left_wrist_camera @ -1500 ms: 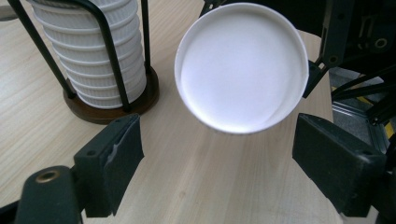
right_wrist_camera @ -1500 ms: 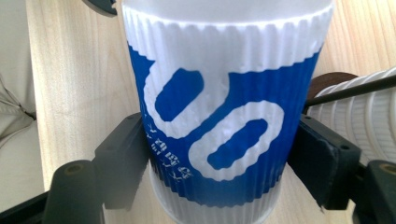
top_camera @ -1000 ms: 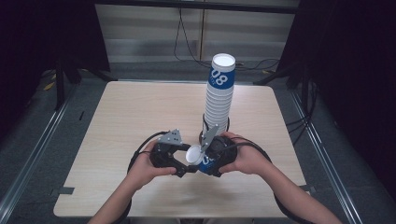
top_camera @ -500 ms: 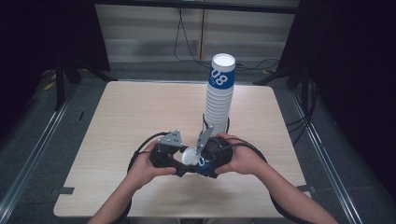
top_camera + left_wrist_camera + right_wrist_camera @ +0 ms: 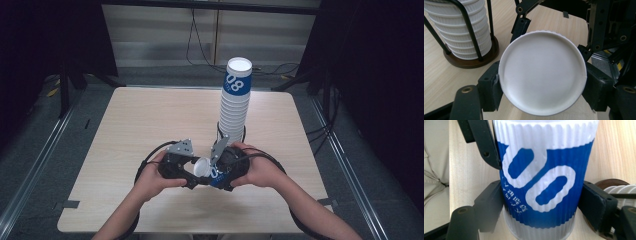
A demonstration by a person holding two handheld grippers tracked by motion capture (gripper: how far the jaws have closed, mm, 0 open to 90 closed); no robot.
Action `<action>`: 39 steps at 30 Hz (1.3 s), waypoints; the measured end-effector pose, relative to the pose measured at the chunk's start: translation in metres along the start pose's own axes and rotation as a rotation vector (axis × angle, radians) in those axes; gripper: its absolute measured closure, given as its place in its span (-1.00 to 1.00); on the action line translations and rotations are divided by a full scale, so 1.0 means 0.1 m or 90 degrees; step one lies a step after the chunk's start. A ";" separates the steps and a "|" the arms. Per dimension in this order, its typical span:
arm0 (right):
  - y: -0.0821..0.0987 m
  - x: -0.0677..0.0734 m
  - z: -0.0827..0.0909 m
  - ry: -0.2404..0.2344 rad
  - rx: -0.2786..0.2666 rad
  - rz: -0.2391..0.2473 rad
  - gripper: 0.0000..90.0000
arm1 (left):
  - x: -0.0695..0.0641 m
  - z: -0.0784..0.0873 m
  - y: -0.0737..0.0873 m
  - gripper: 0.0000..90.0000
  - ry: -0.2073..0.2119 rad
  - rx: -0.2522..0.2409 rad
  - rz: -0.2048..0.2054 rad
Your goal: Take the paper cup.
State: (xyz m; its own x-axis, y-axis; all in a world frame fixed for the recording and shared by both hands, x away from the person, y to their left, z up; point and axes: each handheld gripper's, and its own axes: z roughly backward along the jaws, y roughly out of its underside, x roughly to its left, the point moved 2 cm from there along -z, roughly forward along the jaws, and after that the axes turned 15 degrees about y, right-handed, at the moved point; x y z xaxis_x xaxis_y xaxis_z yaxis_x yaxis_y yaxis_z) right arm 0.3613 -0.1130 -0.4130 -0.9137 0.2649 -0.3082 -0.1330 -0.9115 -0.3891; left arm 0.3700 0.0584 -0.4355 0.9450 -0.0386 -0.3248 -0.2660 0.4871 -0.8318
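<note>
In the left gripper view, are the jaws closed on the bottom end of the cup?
Yes: the cup's flat white base faces the camera, with the left gripper's black jaws pressed against both sides.

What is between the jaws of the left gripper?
A cup, seen base-on in the left gripper view. The left gripper has just closed on it; the right gripper clamps the same cup's blue side in the right gripper view.
</note>
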 end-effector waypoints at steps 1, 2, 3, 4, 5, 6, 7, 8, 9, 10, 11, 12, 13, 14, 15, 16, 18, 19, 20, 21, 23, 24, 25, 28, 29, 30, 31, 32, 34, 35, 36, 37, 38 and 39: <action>0.00 0.00 0.00 -0.001 -0.002 -0.001 -0.47 | 0.00 0.00 0.00 -0.37 0.001 0.002 0.001; 0.00 0.00 0.00 -0.002 -0.003 -0.001 -0.47 | 0.00 0.00 0.00 -0.37 0.002 0.004 0.003; 0.00 0.01 0.00 -0.002 -0.005 0.001 -0.47 | 0.00 0.00 0.01 -0.37 0.003 0.003 0.003; 0.01 0.01 0.00 0.000 -0.005 0.003 -0.47 | 0.00 0.01 0.01 -0.37 0.004 0.001 0.006; 0.01 0.01 0.00 0.001 -0.007 0.003 -0.47 | 0.01 0.01 0.02 -0.37 0.007 -0.001 0.008; 0.01 0.01 0.01 0.001 -0.007 0.001 -0.48 | 0.01 0.01 0.02 -0.36 0.009 -0.005 0.008; 0.01 0.00 0.01 0.002 -0.008 0.000 -0.48 | 0.02 0.02 0.02 -0.36 0.009 -0.006 0.008; 0.01 0.00 0.01 0.003 -0.009 0.000 -0.48 | 0.02 0.02 0.02 -0.36 0.009 -0.006 0.007; 0.00 0.00 0.02 0.003 -0.009 -0.001 -0.49 | 0.01 0.02 0.02 -0.36 0.006 -0.003 0.007; 0.00 0.00 0.02 0.005 -0.010 0.001 -0.49 | 0.01 0.03 0.01 -0.36 0.003 -0.001 0.006; 0.00 0.00 0.01 0.007 -0.013 0.002 -0.50 | 0.01 0.02 0.01 -0.36 0.003 -0.001 0.007; 0.00 0.00 0.01 0.007 -0.015 0.002 -0.50 | 0.01 0.02 0.01 -0.36 0.002 0.000 0.006; 0.00 0.01 0.00 0.007 -0.017 0.002 -0.51 | 0.01 0.03 0.02 -0.36 0.002 0.004 0.004; 0.01 0.01 0.00 0.007 -0.019 -0.001 -0.51 | 0.01 0.04 0.02 -0.36 0.002 0.007 0.005; 0.01 0.01 -0.01 0.006 -0.021 -0.004 -0.52 | 0.01 0.03 0.02 -0.36 0.003 0.001 0.005; 0.01 0.01 -0.01 0.007 -0.027 -0.005 -0.52 | 0.01 0.04 0.02 -0.36 0.004 0.000 0.006; 0.02 0.01 -0.01 0.007 -0.032 -0.017 -0.54 | 0.01 0.04 0.02 -0.36 0.002 0.004 0.004; 0.03 0.00 -0.01 0.007 -0.040 -0.014 -0.54 | 0.01 0.04 0.02 -0.36 0.001 0.002 0.005; 0.03 0.01 0.00 0.008 -0.040 -0.021 -0.55 | 0.01 0.05 0.02 -0.36 0.000 0.003 0.006; 0.04 0.00 0.00 0.014 -0.046 -0.020 -0.57 | 0.01 0.05 0.02 -0.36 -0.002 0.005 0.008; 0.05 0.00 -0.01 0.017 -0.054 -0.030 -0.63 | 0.02 0.05 0.03 -0.36 0.001 0.003 0.010; 0.06 0.00 -0.01 0.017 -0.053 -0.033 -0.64 | 0.02 0.06 0.03 -0.36 0.000 0.004 0.012; 0.07 -0.01 -0.01 0.022 -0.057 -0.028 -0.64 | 0.02 0.06 0.03 -0.36 0.001 0.002 0.014; 0.10 -0.01 -0.01 0.015 -0.065 -0.047 -0.67 | 0.02 0.07 0.02 -0.36 0.004 -0.003 0.015; 0.11 -0.01 -0.01 0.015 -0.067 -0.049 -0.69 | 0.02 0.07 0.02 -0.36 0.003 0.001 0.012; 0.12 0.00 -0.01 0.011 -0.075 -0.052 -0.69 | 0.02 0.07 0.02 -0.36 0.002 -0.003 0.012; 0.12 0.00 -0.01 0.016 -0.077 -0.052 -0.70 | 0.02 0.08 0.02 -0.36 0.003 -0.001 0.014; 0.13 0.01 -0.01 0.011 -0.078 -0.055 -0.71 | 0.02 0.08 0.02 -0.36 0.004 -0.001 0.014; 0.14 0.01 -0.01 0.010 -0.083 -0.052 -0.71 | 0.02 0.08 0.02 -0.36 0.002 0.000 0.012; 0.15 0.01 -0.02 0.011 -0.085 -0.059 -0.71 | 0.02 0.09 0.02 -0.36 0.003 0.000 0.015; 0.16 0.01 -0.02 0.008 -0.090 -0.061 -0.71 | 0.02 0.09 0.03 -0.36 0.004 -0.003 0.016; 0.17 0.01 -0.02 0.010 -0.092 -0.068 -0.72 | 0.02 0.08 0.03 -0.36 0.005 -0.005 0.016; 0.18 0.01 -0.02 0.006 -0.096 -0.072 -0.72 | 0.02 0.08 0.03 -0.36 0.005 -0.004 0.016; 0.19 0.01 -0.02 0.014 -0.100 -0.073 -0.72 | 0.02 0.08 0.03 -0.36 0.004 -0.003 0.014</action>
State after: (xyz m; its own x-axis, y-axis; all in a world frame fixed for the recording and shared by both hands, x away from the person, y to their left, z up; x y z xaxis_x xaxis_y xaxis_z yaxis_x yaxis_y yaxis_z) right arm 0.3589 -0.1294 -0.4225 -0.8872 0.3726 -0.2720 -0.1727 -0.8151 -0.5530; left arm 0.3730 0.0671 -0.4350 0.9375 -0.0334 -0.3464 -0.2880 0.4845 -0.8261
